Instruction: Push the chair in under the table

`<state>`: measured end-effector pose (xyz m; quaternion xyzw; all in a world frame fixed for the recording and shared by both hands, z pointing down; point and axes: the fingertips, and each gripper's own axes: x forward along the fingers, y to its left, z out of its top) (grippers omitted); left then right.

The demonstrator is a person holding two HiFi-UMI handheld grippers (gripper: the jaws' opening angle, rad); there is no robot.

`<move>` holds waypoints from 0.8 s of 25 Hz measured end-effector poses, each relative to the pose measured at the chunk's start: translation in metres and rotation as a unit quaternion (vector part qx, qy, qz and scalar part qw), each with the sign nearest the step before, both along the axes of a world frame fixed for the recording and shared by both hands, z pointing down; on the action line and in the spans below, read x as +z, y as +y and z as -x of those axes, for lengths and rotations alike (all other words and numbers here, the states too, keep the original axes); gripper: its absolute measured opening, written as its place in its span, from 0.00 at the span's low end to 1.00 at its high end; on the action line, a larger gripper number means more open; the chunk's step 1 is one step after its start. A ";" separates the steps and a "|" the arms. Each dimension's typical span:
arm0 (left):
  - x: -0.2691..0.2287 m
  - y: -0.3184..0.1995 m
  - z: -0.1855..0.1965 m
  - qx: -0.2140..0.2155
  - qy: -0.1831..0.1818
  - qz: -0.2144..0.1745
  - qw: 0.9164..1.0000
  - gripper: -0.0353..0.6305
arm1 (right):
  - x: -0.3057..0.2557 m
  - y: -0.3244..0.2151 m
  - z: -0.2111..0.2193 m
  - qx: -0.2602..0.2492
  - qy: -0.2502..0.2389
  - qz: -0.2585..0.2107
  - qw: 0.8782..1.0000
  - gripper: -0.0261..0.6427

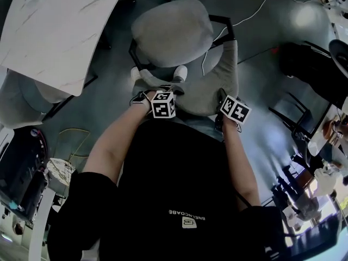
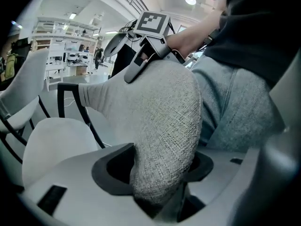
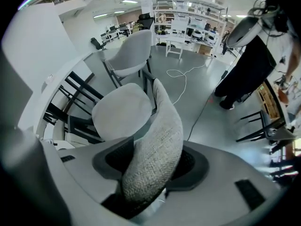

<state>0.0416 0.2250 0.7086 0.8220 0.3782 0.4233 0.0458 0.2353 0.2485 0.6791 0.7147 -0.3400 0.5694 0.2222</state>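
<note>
The grey fabric chair has its seat (image 1: 171, 31) just right of the white marble-look table (image 1: 60, 26). Its curved backrest (image 1: 223, 75) faces me. My left gripper (image 1: 159, 83) has its jaws around the backrest's left end, and in the left gripper view the woven fabric (image 2: 160, 117) fills the gap between the pads of that gripper (image 2: 157, 173). My right gripper (image 1: 222, 99) clamps the backrest further right. The right gripper view shows the backrest edge (image 3: 157, 145) wedged in that gripper (image 3: 150, 166), with the seat (image 3: 120, 109) and the table (image 3: 42, 46) beyond.
A second grey chair (image 1: 27, 94) sits at the table's near left side, and another (image 3: 131, 51) stands beyond the table. A white cable (image 1: 255, 7) lies on the floor past the chair. Black chair frames (image 1: 296, 113) stand at the right. A person in black (image 3: 249, 65) stands far right.
</note>
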 end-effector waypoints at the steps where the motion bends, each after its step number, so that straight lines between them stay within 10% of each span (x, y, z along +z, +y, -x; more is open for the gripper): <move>1: 0.000 -0.001 0.000 -0.004 0.002 -0.001 1.000 0.44 | -0.001 -0.001 0.000 -0.002 0.002 0.000 1.000 0.38; 20: -0.005 -0.022 -0.004 -0.085 0.003 -0.017 0.996 0.41 | -0.006 -0.047 -0.008 -0.078 0.026 -0.002 0.997 0.38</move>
